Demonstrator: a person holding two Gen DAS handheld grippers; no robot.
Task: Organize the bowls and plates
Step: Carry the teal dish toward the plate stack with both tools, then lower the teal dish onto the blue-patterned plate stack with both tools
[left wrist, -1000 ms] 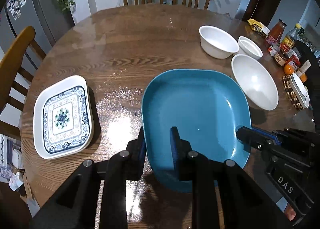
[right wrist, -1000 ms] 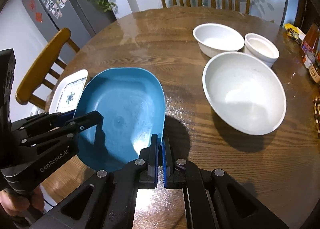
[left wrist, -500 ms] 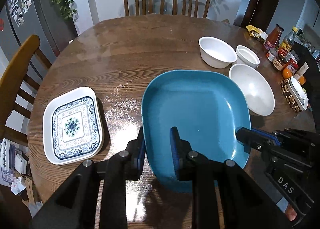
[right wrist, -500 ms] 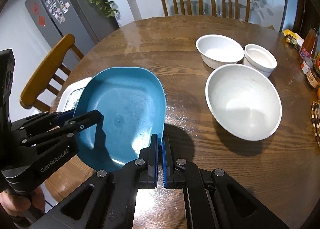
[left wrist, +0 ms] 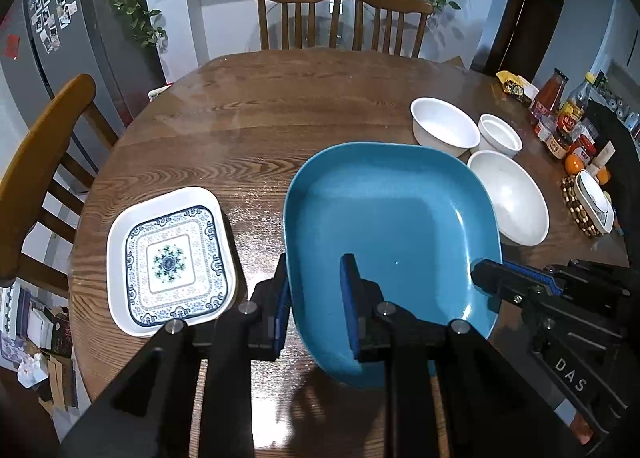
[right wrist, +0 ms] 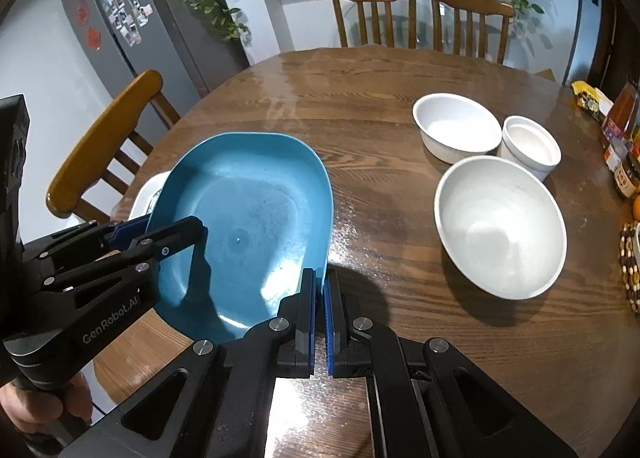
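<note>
Both claws grip the blue plate (left wrist: 384, 214) by opposite parts of its near rim: the left claw (left wrist: 316, 298) is clenched on the left edge, one pad under and one inside, and the right claw (right wrist: 319, 290) is pinched tight on the right edge. Compared with a second ago the plate sits higher and the desk (left wrist: 260, 130) looks farther below, with more of the room visible, so the plate has been lifted clear and casts a shadow. The patterned plate (left wrist: 172, 260) lies just left of it; three white bowls (right wrist: 500, 226) stay grouped at right. The likely next step is carrying the blue plate toward the patterned one for stacking
</note>
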